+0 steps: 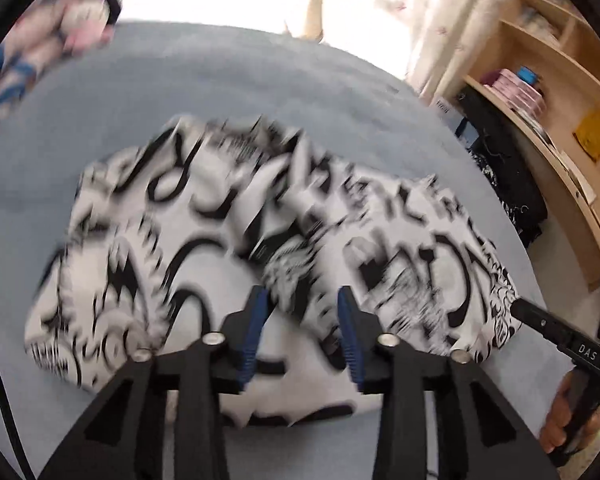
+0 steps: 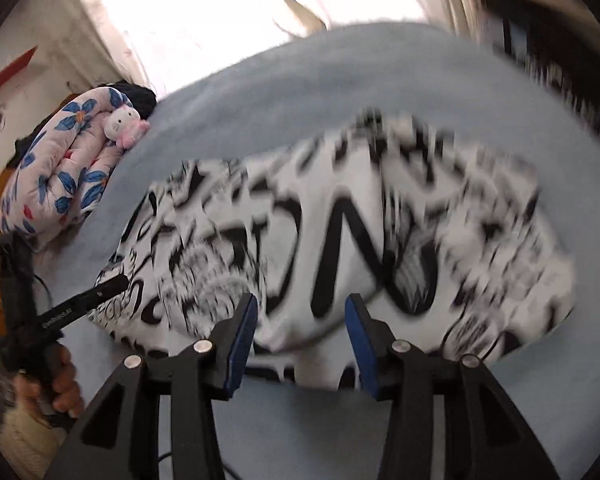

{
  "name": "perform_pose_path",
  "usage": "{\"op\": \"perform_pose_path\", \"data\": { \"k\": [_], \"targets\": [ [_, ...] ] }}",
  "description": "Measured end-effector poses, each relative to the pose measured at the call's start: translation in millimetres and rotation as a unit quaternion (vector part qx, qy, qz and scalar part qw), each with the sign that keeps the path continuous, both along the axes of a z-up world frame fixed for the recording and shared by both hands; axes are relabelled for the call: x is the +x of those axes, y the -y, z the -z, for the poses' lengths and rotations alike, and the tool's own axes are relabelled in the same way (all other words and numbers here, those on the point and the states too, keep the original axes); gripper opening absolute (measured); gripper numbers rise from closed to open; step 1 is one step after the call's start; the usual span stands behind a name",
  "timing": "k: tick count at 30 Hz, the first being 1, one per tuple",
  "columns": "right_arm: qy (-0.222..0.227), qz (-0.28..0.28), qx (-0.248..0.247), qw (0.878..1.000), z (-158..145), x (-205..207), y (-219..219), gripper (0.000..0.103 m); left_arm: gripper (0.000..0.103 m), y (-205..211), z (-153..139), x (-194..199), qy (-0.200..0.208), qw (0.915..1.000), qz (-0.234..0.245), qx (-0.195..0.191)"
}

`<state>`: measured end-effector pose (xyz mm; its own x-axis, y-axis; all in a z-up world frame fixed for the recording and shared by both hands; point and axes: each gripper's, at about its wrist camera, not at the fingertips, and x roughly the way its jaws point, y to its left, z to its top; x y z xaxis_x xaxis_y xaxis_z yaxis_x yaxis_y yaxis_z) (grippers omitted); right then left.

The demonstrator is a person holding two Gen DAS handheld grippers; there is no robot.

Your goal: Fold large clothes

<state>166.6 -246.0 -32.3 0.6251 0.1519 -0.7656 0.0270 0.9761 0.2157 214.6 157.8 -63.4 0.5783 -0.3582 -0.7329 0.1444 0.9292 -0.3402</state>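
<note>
A white garment with black graffiti print [image 1: 228, 240] is lying bunched in loose folds across the middle of a pale blue bedspread [image 1: 220, 88]. The left gripper [image 1: 304, 304] is being held above its near edge, blue-padded jaws parted; through the motion blur nothing appears to be pinched between them. The right gripper [image 2: 302, 312] is likewise being held over the near hem with its jaws apart, apparently clear of the cloth. A floral quilt [image 2: 60, 176] with a small plush toy [image 2: 122, 124] is lying at the far left. Wooden shelves [image 1: 560, 112] are standing to the right.
</note>
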Motion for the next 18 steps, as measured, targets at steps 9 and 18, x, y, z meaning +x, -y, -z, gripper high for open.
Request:
{"op": "perform_pose_path", "data": {
  "k": [9, 18],
  "targets": [
    [0.016, -0.027, -0.059, 0.998, 36.9, 69.8, -47.1, 0.046, 0.040, 65.3, 13.0, 54.9, 0.002, 0.9995, -0.003, 0.030],
    [-0.021, 0.059, -0.061, 0.996, 90.6, 48.3, 22.5, 0.020, 0.038, 47.4, 67.3, 55.2, -0.027, 0.9972, -0.020, 0.067]
  ]
}}
